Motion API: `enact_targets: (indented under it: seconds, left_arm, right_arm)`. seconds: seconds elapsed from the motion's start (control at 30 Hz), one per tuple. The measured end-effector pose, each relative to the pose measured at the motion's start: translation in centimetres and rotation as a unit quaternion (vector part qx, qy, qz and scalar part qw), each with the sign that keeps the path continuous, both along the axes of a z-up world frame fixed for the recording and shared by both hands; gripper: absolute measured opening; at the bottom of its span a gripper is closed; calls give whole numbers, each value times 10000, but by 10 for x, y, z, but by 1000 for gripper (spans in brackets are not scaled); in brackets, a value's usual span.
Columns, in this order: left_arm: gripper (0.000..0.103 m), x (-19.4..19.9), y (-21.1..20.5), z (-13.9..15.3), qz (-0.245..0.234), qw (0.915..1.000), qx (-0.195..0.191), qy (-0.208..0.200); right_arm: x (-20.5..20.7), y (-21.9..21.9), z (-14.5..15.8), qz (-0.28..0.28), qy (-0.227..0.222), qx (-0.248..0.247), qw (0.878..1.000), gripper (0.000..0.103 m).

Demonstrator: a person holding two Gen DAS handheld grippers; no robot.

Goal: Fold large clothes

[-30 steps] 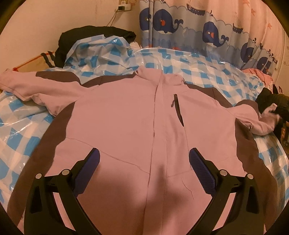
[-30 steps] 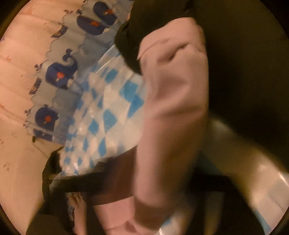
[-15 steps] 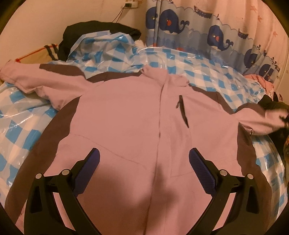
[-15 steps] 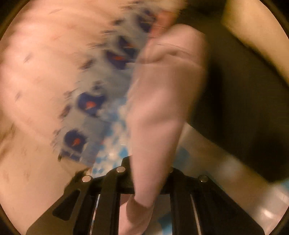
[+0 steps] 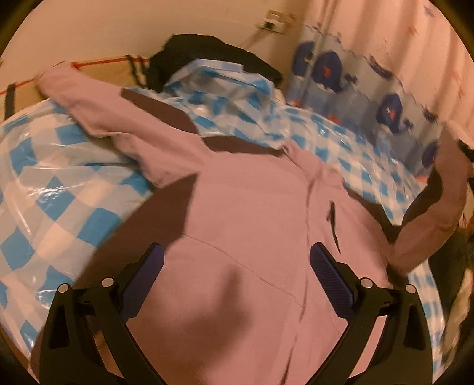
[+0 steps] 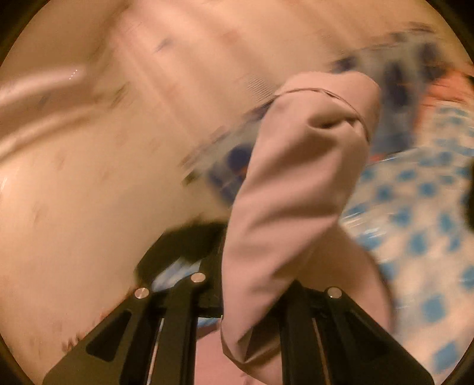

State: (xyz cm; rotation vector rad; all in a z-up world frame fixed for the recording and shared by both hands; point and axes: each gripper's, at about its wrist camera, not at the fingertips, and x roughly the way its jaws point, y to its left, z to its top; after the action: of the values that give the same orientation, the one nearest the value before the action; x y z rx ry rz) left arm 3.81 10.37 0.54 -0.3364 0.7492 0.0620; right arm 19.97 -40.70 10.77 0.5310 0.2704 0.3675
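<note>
left gripper: jaws spread wide | right gripper: clamped on cloth

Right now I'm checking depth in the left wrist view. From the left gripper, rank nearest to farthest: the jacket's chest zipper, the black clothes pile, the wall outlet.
From the left gripper:
1. Chest zipper, just ahead, to the right on the pink jacket.
2. Black clothes pile, far end of the bed, left of centre.
3. Wall outlet, on the wall above the pile.

Dim, warm orange-tinted indoor light in both fisheye views, with dark vignetted corners and bowed edges. Glare streaks the plastic sheet left of the jacket; the right-wrist view is heavily motion-blurred.
</note>
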Motion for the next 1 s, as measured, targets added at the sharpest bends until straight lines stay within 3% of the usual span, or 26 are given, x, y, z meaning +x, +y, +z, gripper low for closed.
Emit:
enact_targets:
  seconds: [0.1,0.2,0.3,0.33,0.37,0.43,0.47,0.5,0.57,0.6,0.7,0.77,0.83,0.87,0.9,0.93,1.0]
  left_arm:
    - [95,-1,23,3,235,9997,-105,-37]
    - [95,-2,41,4,404,9988,-259,-44]
    - [95,-2,52,4,456,9984,-332,-31]
    - [95,-2,55,4,468,9983,-341,-23]
    - [95,-1,59,5,483,9982,-367,-21]
    - [95,-2,63,4,499,9979,-413,-8]
    - [95,-3,66,3,495,9978,-436,5]
    - [95,-3,68,2,489,9977,-472,30]
    - [95,-3,72,2,533,9972,-530,41]
    - [95,-3,73,1,554,9970,-544,45]
    - [95,-2,75,-1,601,9963,-613,83]
    - [95,-1,73,-3,588,9963,-610,118]
    - [95,0,69,-6,574,9967,-550,151]
    - [95,1,68,-7,565,9969,-533,158]
    - [95,2,65,-8,550,9970,-523,152]
    - [95,3,63,-9,527,9972,-523,133]
    - [95,8,56,-11,431,9976,-530,96]
  right_arm:
    - [17,104,-24,820,222,-392,9956,13]
    - [24,185,-68,1370,591,-855,9851,14]
    - [37,259,-120,1875,1288,-1120,9673,23]
    - [46,280,-136,2007,1539,-1340,9581,44]
    - [59,294,-153,2213,1864,-1478,9457,75]
    - [77,325,-195,2700,2936,-1890,8973,81]
    - [77,326,-201,2757,2966,-2068,8906,81]
    - [70,324,-194,2803,2821,-2173,8914,81]
    - [63,304,-174,2945,2639,-1772,9012,81]
    - [52,295,-165,2901,2422,-1603,9119,81]
    - [25,244,-119,1907,1674,-1681,9525,89]
    - [22,205,-114,928,1687,-1912,9625,89]
    - [30,167,-129,-146,2015,-2318,9515,90]
    - [40,145,-152,-566,2484,-2426,9361,90]
    - [51,133,-173,-552,2970,-2475,9206,90]
    - [66,128,-206,-127,3620,-2564,8961,91]
    - [60,134,-199,18,3517,-2732,8954,90]
